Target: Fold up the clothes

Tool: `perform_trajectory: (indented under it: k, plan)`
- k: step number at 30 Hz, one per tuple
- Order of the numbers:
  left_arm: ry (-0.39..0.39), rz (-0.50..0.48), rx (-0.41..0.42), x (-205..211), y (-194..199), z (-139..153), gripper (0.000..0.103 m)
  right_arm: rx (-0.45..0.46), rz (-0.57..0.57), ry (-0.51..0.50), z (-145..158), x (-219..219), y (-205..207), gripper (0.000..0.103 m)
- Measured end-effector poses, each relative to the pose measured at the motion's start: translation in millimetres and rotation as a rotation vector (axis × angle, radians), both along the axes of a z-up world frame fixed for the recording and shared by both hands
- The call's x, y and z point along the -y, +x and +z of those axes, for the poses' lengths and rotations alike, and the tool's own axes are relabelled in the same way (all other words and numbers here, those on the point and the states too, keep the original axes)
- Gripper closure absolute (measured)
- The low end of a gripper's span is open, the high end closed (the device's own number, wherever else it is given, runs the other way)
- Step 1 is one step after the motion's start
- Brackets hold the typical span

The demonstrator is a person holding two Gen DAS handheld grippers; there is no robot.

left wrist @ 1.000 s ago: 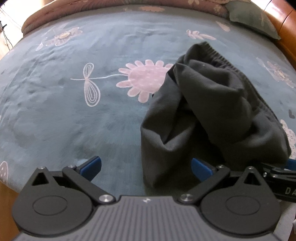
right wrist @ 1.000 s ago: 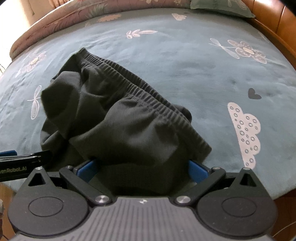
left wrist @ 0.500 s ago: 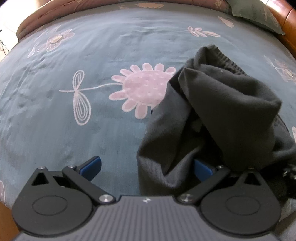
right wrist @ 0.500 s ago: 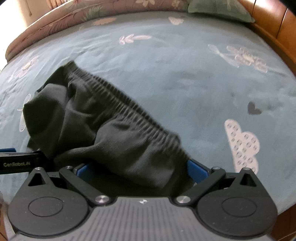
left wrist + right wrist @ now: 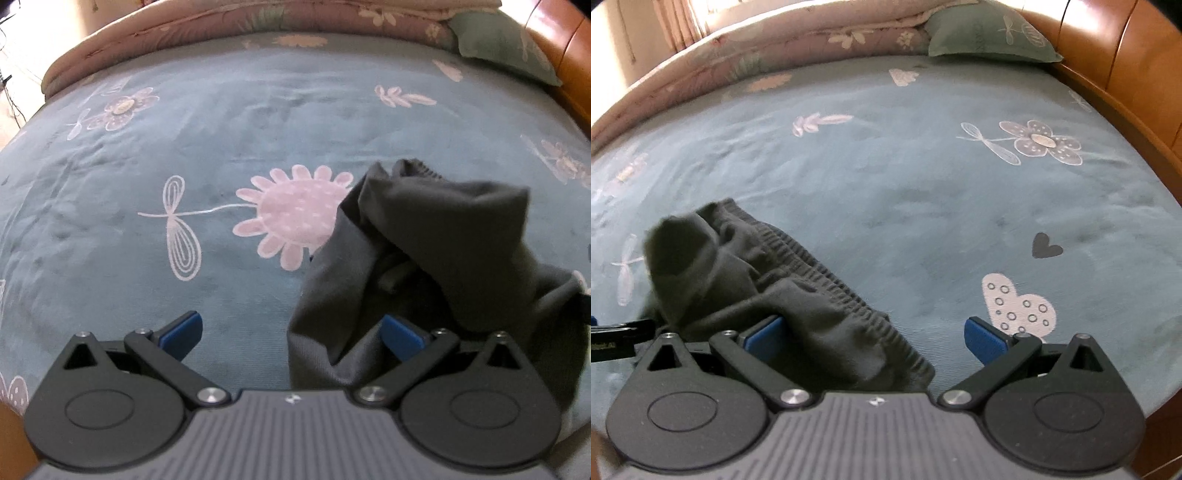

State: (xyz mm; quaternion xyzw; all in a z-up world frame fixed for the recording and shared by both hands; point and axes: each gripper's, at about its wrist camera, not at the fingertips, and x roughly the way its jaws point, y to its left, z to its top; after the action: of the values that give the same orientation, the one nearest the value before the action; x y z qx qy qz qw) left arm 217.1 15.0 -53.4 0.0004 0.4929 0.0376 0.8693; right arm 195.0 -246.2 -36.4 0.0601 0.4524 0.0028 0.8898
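Note:
A dark grey garment (image 5: 424, 240) with a ribbed elastic waistband (image 5: 827, 280) lies bunched on the blue-grey bed sheet (image 5: 258, 129) near the front edge. My left gripper (image 5: 291, 332) is open; the cloth's left edge lies between the fingers and covers the area around the right pad (image 5: 402, 334). My right gripper (image 5: 874, 336) is open too. The waistband end runs in between its fingers beside the left pad (image 5: 764, 334), while the right pad (image 5: 984, 339) stands over bare sheet. The left gripper's tip (image 5: 613, 339) shows at the far left of the right wrist view.
The sheet carries flower, dragonfly and heart prints (image 5: 1047, 251). A rolled pink quilt (image 5: 258, 14) lies along the far side, with a green pillow (image 5: 990, 33) at the far right. A wooden bed frame (image 5: 1137, 74) curves along the right.
Both grippers have drawn back and tilted up, showing more of the bed. The garment has bunched smaller and slid left in the right wrist view, uncovering the right pad. Both stay open.

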Motion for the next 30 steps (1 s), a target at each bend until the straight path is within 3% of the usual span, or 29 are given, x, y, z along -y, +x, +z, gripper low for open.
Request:
perform_trajectory:
  k: [4, 7, 13, 21, 25, 27, 30]
  plan:
    - [-0.003, -0.012, 0.0, 0.6, -10.0, -1.8, 0.0, 0.042, 0.107, 0.084, 5.9, -14.5, -8.5, 0.0]
    - [-0.008, -0.038, -0.014, 4.4, -11.7, -17.6, 0.0, 0.024, 0.209, 0.134, -7.0, -29.8, -7.0, 0.0]
    - [-0.06, -0.123, -0.128, 13.0, -3.6, -63.4, 0.0, -0.084, 0.296, 0.046, -57.1, -51.5, 0.3, 0.0]
    - [-0.064, -0.221, -0.039, 3.8, -8.6, -67.0, 0.0, -0.019, 0.396, -0.068, -73.8, -57.0, -7.2, 0.0]
    - [-0.059, -0.227, 0.003, 0.6, -13.4, -69.0, 0.0, 0.014, 0.361, 0.066, -74.1, -37.0, -4.4, 0.0]
    - [-0.055, -0.221, 0.032, 0.6, -16.8, -70.5, 0.0, 0.001, 0.376, 0.078, -72.9, -35.7, -1.2, 0.0]
    - [-0.046, -0.229, 0.085, 1.3, -20.9, -73.7, 0.0, -0.017, 0.454, -0.04, -74.7, -52.2, -0.5, 0.0]
